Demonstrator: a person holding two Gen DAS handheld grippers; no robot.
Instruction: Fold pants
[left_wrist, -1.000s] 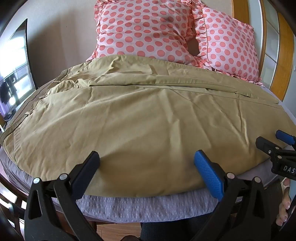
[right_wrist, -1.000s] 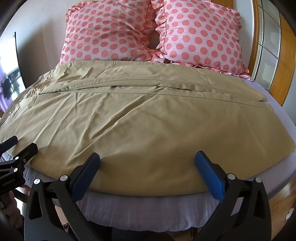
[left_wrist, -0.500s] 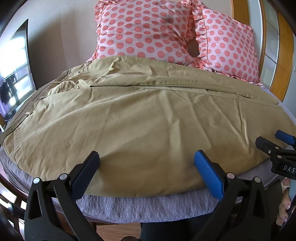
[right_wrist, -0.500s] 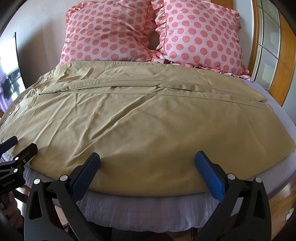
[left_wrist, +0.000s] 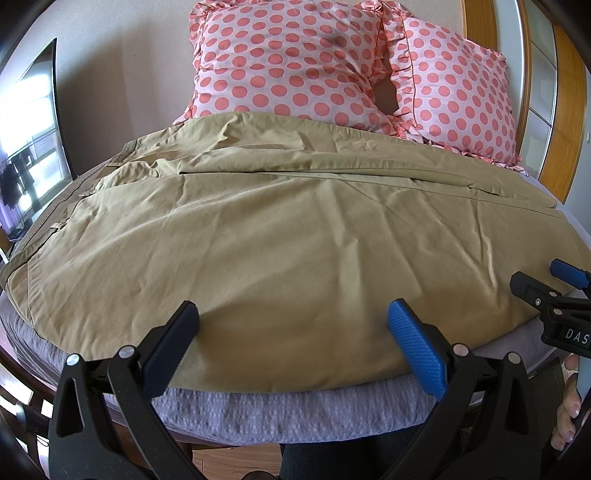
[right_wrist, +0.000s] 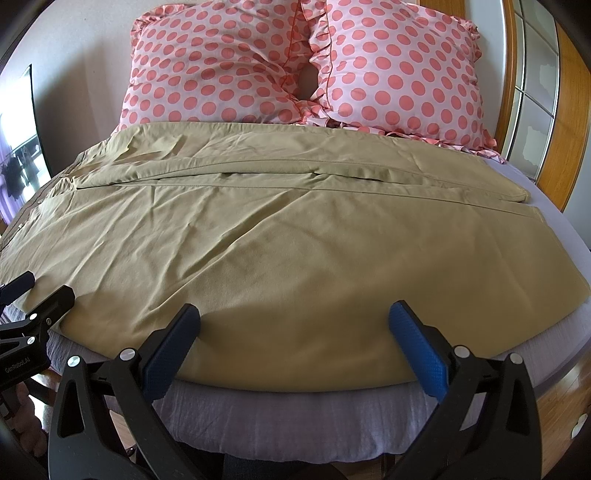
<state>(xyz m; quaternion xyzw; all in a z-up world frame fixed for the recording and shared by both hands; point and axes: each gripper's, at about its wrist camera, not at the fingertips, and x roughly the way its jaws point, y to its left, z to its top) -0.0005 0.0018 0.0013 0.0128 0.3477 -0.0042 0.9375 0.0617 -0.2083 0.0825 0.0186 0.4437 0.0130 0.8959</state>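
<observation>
Khaki pants (left_wrist: 280, 240) lie spread flat across the bed, waistband at the left, leg ends at the right; they also show in the right wrist view (right_wrist: 295, 251). One leg lies nearer me, the other behind it by the pillows. My left gripper (left_wrist: 291, 332) is open and empty, hovering over the near edge of the pants. My right gripper (right_wrist: 295, 332) is open and empty over the same near edge, further right. The right gripper also shows in the left wrist view (left_wrist: 546, 284), and the left gripper shows in the right wrist view (right_wrist: 33, 295).
The bed has a grey-lilac sheet (left_wrist: 295, 406), (right_wrist: 295, 417). Two pink polka-dot pillows (left_wrist: 295, 62), (right_wrist: 399, 70) lean at the head. A wooden frame (right_wrist: 569, 122) stands at the right and a bright window (left_wrist: 26, 140) at the left.
Almost nothing. Both grippers have stayed open over the near edge of the pants, with only a very slight drift of view.
</observation>
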